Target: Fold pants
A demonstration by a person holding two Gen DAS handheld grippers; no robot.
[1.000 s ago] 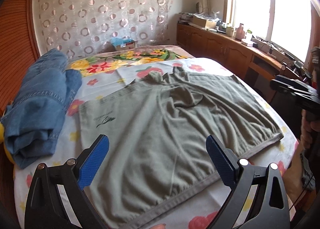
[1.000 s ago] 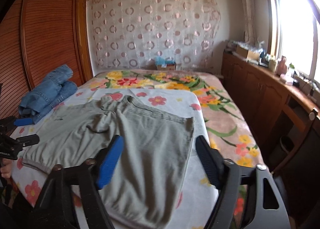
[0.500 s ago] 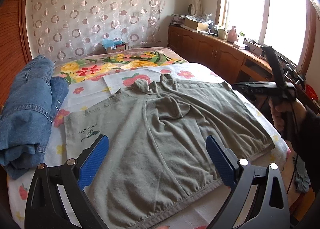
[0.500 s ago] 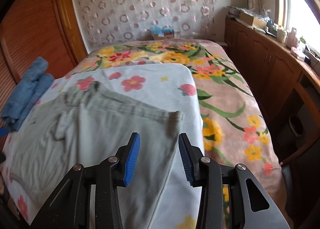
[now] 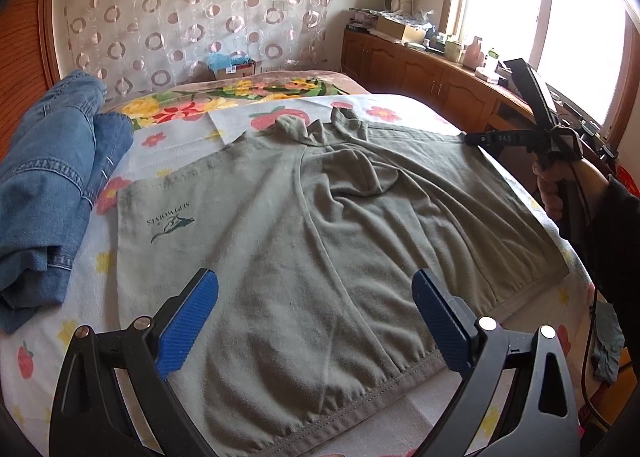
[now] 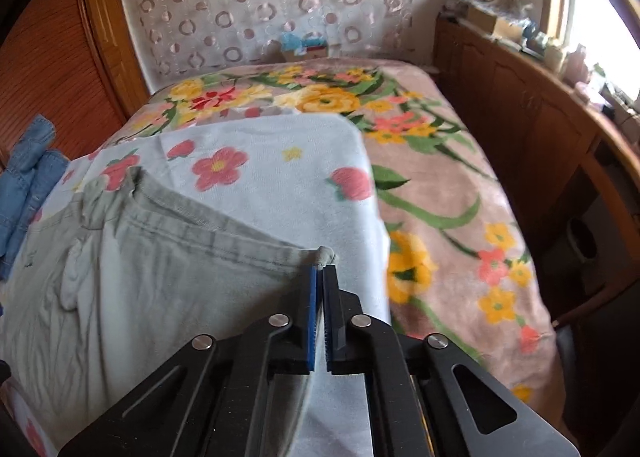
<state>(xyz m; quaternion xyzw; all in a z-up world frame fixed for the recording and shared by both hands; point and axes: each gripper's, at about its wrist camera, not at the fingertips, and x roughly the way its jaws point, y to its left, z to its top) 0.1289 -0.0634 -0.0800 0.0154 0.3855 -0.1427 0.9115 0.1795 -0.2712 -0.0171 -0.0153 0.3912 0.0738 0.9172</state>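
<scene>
- Pants, grey-green and soft, lie spread out flat on the bed, on a white sheet with red flowers.
- Right gripper: its blue pads are pressed tight together on one corner of the pants. A little bump of cloth pokes out past the tips.
- Left gripper: its jaws stand wide open with nothing between them. It hangs over the hem of the pants that lies nearest to it, and I cannot tell if it touches the cloth.
- From the left camera, the right gripper shows at the corner of the pants on the window side, with a person's hand and dark sleeve behind it.
- The pants have bumps and folds in the middle, and a small dark logo near the side by the jeans.
- Blue jeans lie in a folded pile just beside the pants, on the side by the wooden wardrobe. They lie apart from the pants.
- Past the white sheet is a pink blanket with big yellow flowers.
- A small box with blue stuff in it sits at the far end of the bed, by the curtain with circles.
- A long wooden cupboard with small things on top runs under the bright window.
</scene>
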